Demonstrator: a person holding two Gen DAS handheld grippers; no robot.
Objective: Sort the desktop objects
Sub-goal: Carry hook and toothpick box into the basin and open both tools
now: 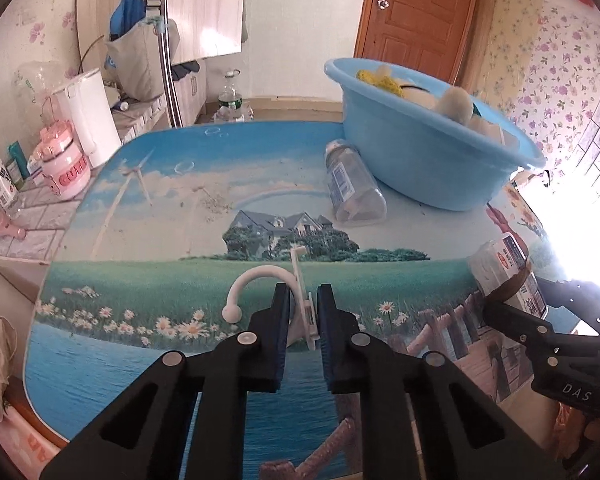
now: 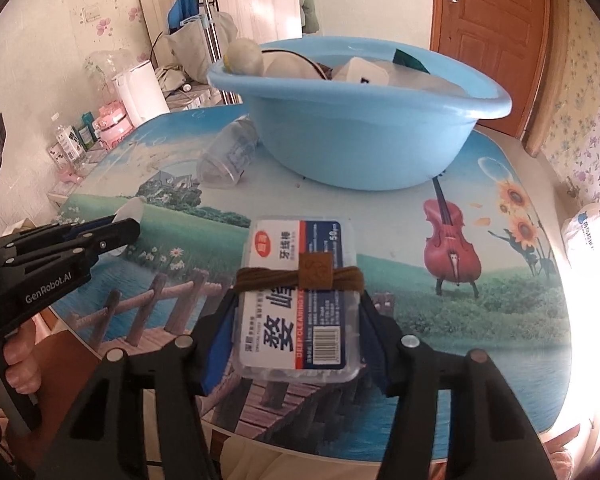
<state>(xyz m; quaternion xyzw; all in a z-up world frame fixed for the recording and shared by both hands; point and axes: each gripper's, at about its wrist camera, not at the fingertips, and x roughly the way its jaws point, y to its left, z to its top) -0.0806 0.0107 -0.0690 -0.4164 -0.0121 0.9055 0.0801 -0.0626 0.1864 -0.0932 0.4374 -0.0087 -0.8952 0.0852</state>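
My left gripper (image 1: 303, 308) is shut on a white plastic hook (image 1: 260, 280) and holds it just above the picture-printed table (image 1: 160, 208). My right gripper (image 2: 296, 320) is shut on a clear floss-pick box (image 2: 300, 300) with a brown hair band (image 2: 300, 274) around it, held over the table's near edge. The box also shows in the left wrist view (image 1: 508, 272). A blue basin (image 2: 360, 120) with several items inside stands at the back of the table; it shows in the left wrist view (image 1: 428, 152) too. A clear empty bottle (image 1: 352, 184) lies on its side against the basin.
A side counter on the left holds a white kettle (image 1: 88, 120), a pink jar (image 1: 64, 164) and small cartons. A brown door (image 1: 416, 16) is behind the table. A white packet (image 2: 592, 232) lies off the table's right edge.
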